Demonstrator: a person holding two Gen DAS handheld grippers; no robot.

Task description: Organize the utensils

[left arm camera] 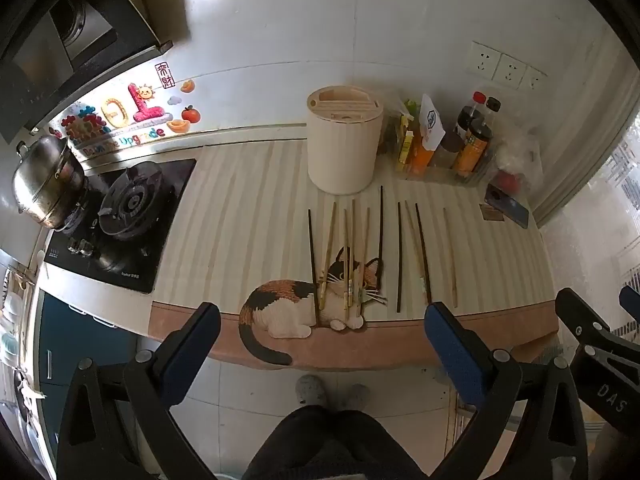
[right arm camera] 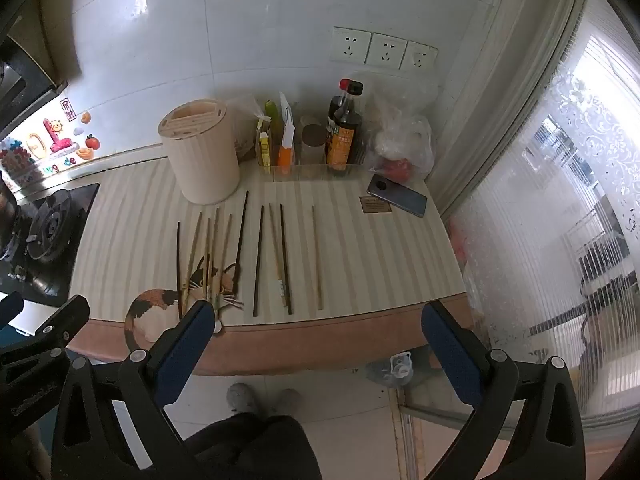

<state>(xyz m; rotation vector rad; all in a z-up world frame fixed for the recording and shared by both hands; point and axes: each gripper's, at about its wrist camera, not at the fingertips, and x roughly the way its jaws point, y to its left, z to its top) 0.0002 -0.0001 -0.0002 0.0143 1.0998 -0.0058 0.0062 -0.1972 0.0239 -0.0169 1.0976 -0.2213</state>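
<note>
Chopsticks (left arm camera: 362,256) loose before cream holder (left arm camera: 344,144)

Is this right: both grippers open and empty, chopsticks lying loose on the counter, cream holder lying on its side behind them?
One error: the holder stands upright, slotted top facing up, as the right wrist view shows. The rest holds: the left gripper and right gripper are open and empty, and the chopsticks lie loose on the counter in front of the holder.

Ten chopsticks (right arm camera: 260,260) lie on the counter (right arm camera: 360,280): four dark, six pale; one cream holder (right arm camera: 202,152), one phone (right arm camera: 398,196), two dark bottles (right arm camera: 344,128).
</note>
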